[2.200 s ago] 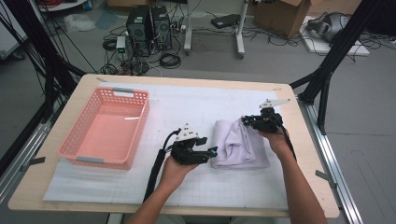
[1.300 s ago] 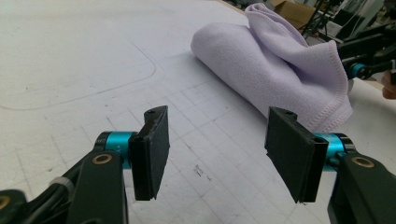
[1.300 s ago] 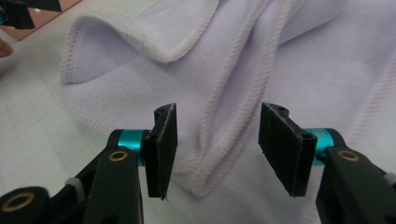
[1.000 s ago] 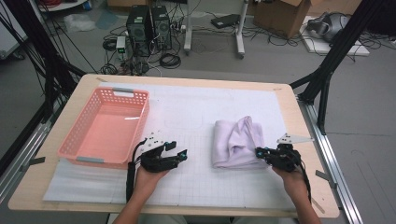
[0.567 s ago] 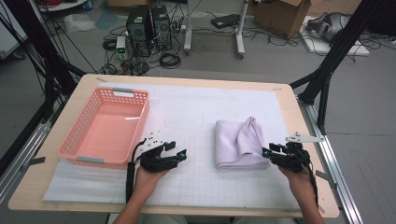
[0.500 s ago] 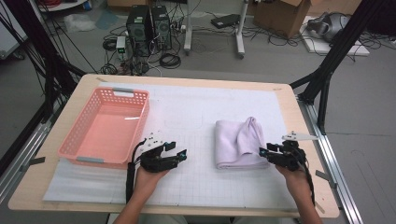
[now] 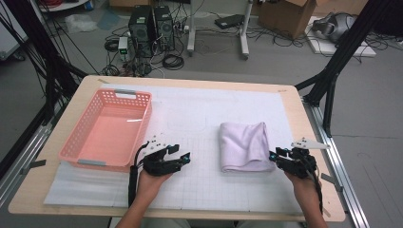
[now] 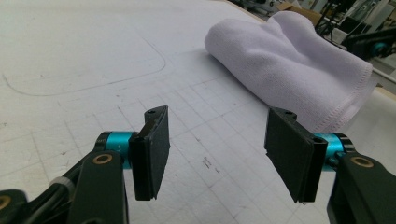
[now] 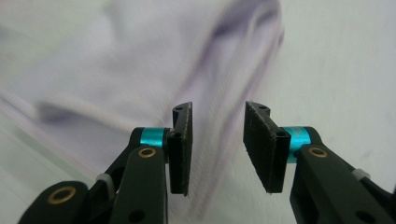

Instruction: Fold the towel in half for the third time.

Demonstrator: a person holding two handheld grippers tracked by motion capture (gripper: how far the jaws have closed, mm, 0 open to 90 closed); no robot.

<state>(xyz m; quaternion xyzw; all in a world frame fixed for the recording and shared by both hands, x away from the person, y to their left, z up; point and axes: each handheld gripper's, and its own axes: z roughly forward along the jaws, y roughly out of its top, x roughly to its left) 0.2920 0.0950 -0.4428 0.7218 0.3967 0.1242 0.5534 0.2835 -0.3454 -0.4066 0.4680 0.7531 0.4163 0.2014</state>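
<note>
While the pink basket (image 7: 107, 128) waits by the counter's (image 7: 57, 194) left edge, the left gripper (image 7: 183, 159) rests mid-counter near the front, jaws apart and holding nothing. Next, the folded towel (image 7: 244, 145) lies right of centre. At its right front corner sits the right gripper (image 7: 274, 157), whose jaws have just been closing, a gap left, nothing pinched. Best move, I'd say: steady that hand, take both layers at the hem, then lift.
</note>
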